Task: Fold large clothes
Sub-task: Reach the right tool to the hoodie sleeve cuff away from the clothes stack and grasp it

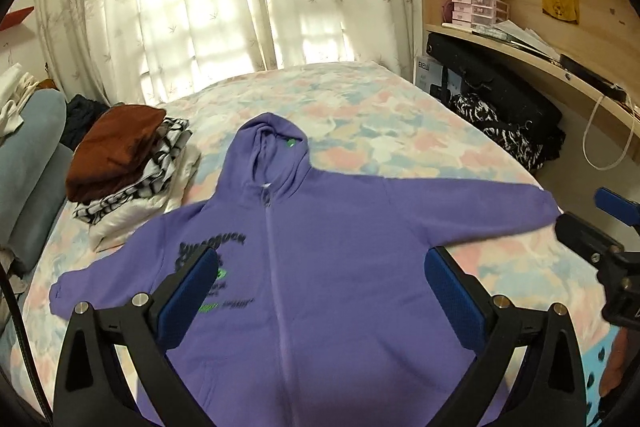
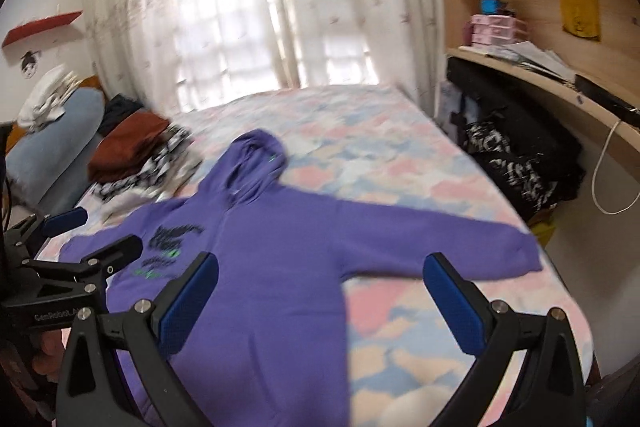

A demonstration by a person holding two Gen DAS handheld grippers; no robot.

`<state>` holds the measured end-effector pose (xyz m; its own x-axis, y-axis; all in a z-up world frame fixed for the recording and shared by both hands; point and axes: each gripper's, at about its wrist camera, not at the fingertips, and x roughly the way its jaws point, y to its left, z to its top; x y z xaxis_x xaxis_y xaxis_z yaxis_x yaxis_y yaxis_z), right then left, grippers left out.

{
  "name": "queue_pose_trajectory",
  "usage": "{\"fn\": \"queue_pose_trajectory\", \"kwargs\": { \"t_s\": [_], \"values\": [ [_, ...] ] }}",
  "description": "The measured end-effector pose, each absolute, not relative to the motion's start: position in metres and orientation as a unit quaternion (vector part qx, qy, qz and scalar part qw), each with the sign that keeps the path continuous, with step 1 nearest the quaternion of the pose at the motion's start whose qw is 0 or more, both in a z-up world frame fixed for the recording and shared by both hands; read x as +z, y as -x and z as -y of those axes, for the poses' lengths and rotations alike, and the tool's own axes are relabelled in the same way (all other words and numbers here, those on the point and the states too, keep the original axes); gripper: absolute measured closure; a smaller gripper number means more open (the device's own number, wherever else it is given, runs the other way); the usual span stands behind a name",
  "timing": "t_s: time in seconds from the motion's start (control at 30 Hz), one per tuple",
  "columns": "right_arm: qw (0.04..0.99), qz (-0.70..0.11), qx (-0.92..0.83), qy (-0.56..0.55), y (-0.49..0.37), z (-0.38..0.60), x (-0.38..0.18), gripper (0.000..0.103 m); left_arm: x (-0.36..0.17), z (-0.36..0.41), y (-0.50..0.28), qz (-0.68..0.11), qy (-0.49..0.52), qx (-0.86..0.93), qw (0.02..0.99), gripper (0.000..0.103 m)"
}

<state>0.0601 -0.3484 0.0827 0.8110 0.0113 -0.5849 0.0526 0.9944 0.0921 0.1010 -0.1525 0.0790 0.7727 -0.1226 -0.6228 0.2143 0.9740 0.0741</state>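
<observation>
While the purple hoodie point(image 1: 320, 259) lies flat (sleeves spread), both grippers' jaws gape wide above it, holding nothing.

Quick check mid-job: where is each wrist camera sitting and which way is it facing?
Left wrist: above the purple hoodie, facing the curtains; left gripper open, right gripper at the right edge.
Right wrist: further right, over the sleeve; right gripper open, left gripper at left.
Shared: hoodie, bed, folded pile, shelves.
</observation>
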Motion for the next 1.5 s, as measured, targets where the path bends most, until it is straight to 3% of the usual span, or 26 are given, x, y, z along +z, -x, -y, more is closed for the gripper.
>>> {"fn": "queue_pose_trajectory", "kwargs": {
  "t_s": [0.23, 0.37, 0.63, 0.83, 1.07, 1.13, 1.2, 1.27, 1.3, 1.37, 1.5],
  "values": [
    [0.94, -0.327, -0.059, -0.076, -0.099, 0.422, 0.061, 0.001, 0.059, 0.199, -0.163, -0.323, -0.036, -0.108, 0.939, 0.001],
    [0.926, -0.348, -0.087, -0.114, -0.117, 0.472, 0.033, 0.002, 0.023, 0.23, -0.211, -0.386, -0.019, -0.129, 0.913, 0.001],
    [0.856, -0.401, -0.14, -0.293, -0.127, 0.593, -0.067, 0.02, -0.059, 0.284, -0.258, -0.429, -0.021, -0.125, 0.894, 0.001],
    [0.795, -0.396, -0.167, -0.427, -0.114, 0.658, -0.132, 0.033, -0.104, 0.311, -0.281, -0.456, -0.028, -0.129, 0.88, 0.001],
    [0.79, -0.373, -0.176, -0.455, -0.131, 0.675, -0.144, 0.037, -0.121, 0.332, -0.293, -0.463, -0.028, -0.134, 0.876, 0.003],
    [0.793, -0.379, -0.179, -0.443, -0.14, 0.672, -0.144, 0.048, -0.121, 0.336, -0.294, -0.462, -0.03, -0.139, 0.875, 0.005],
    [0.795, -0.391, -0.188, -0.425, -0.151, 0.668, -0.143, 0.052, -0.119, 0.338, -0.294, -0.461, -0.031, -0.147, 0.874, 0.008],
    [0.799, -0.393, -0.19, -0.414, -0.156, 0.666, -0.142, 0.067, -0.116, 0.338, -0.292, -0.459, -0.032, -0.155, 0.874, 0.015],
    [0.803, -0.389, -0.182, -0.413, -0.159, 0.665, -0.14, 0.082, -0.114, 0.337, -0.291, -0.458, -0.031, -0.157, 0.875, 0.017],
    [0.814, -0.373, -0.174, -0.411, -0.16, 0.659, -0.128, 0.087, -0.109, 0.331, -0.29, -0.456, -0.031, -0.16, 0.875, 0.027],
    [0.861, -0.331, -0.144, -0.358, -0.162, 0.622, -0.073, 0.088, -0.092, 0.307, -0.285, -0.447, -0.018, -0.163, 0.879, 0.034]
  ]
}}
